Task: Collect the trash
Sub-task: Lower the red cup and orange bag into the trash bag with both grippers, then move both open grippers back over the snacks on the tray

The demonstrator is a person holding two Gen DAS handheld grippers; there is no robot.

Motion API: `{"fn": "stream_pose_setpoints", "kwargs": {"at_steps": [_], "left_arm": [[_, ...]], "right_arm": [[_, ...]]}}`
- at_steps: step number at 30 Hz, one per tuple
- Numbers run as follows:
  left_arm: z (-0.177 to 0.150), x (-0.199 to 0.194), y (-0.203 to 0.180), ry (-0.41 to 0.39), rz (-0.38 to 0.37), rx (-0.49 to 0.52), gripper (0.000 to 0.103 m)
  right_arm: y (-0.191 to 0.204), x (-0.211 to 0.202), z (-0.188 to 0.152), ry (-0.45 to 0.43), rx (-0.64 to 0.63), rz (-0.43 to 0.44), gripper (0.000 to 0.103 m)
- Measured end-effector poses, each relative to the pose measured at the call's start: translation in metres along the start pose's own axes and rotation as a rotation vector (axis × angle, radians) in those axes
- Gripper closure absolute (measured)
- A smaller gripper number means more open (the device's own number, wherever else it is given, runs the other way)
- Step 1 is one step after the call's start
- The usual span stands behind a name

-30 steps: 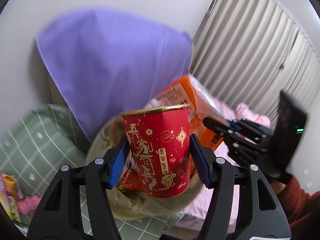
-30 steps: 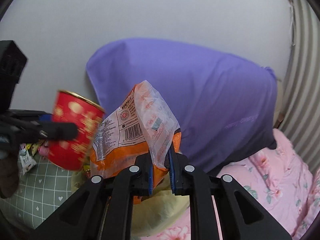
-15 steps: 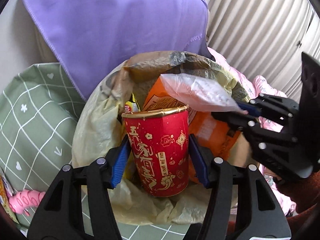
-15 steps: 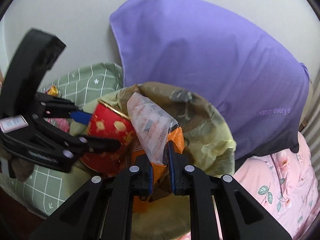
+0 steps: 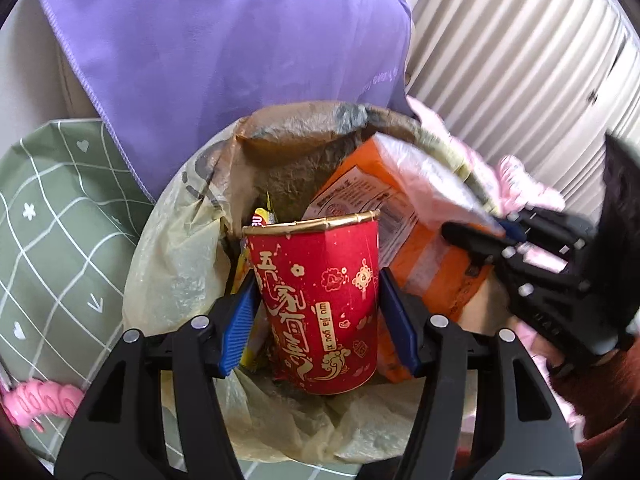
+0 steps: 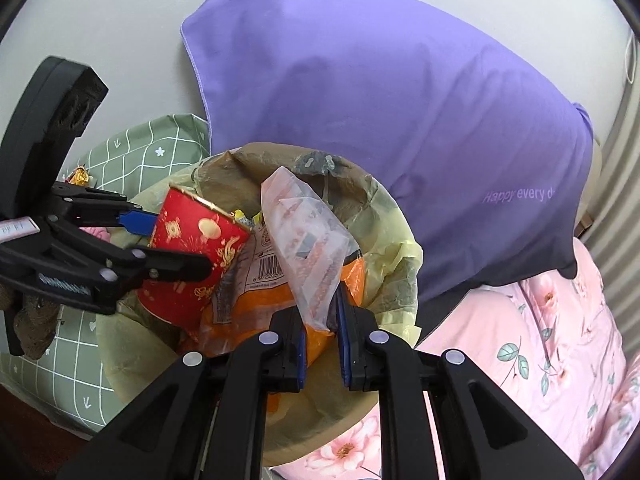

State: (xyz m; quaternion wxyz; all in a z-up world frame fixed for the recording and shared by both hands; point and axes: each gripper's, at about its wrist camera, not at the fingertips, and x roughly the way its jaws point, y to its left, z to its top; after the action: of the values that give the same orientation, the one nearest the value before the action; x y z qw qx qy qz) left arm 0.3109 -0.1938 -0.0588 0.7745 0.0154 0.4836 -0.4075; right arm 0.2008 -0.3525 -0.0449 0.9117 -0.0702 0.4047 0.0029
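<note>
Beneath both of your grippers, a round bin lined with a crumpled yellowish plastic bag stands on bedding. A green checked cloth lies to its left and a pink floral quilt to its right. A large purple pillow leans against the plain white wall just behind the bin. A ribbed white curtain closes the right side of the room. A pink ridged toy lies on the green cloth at the lower left edge.

Your left gripper stands widely parted around a red paper cup with gold print and a gold rim. Its jaws have just been opening a little, with the cup between them. The tips of the blue pads touch the cup's sides, so the grasp holds.

Your right gripper is clenched narrowly on an orange snack bag with a clear crinkled top. It pinches the film where the clear part meets the orange.

The cup sits in the bin's mouth with its rim up. Its long axis is near upright in the left view and leans toward the snack bag in the right view. The snack bag lies aslant just beside the cup, touching it. Its orange end is down in the liner and its clear end points up toward the pillow. A yellow wrapper shows behind the cup, inside the bin.
</note>
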Motion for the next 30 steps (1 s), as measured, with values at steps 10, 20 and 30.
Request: {"fn": "stream_pose_setpoints", "kwargs": {"at_steps": [10,20,30], "left_arm": [[-0.004,-0.046,0.012,-0.118,-0.039,-0.083,0.025],[-0.058,-0.115,0.047,-0.285,0.176,-0.189,0.024],[-0.148,-0.187,0.144,-0.349,0.401,-0.366,0.024]], "right_arm": [[0.010,-0.023,0.000,-0.068,0.009,-0.006,0.066],[0.040,-0.065,0.011,-0.200,0.033,0.022,0.064],[0.113,-0.053,0.030,-0.229,-0.041,0.200,0.055]]}}
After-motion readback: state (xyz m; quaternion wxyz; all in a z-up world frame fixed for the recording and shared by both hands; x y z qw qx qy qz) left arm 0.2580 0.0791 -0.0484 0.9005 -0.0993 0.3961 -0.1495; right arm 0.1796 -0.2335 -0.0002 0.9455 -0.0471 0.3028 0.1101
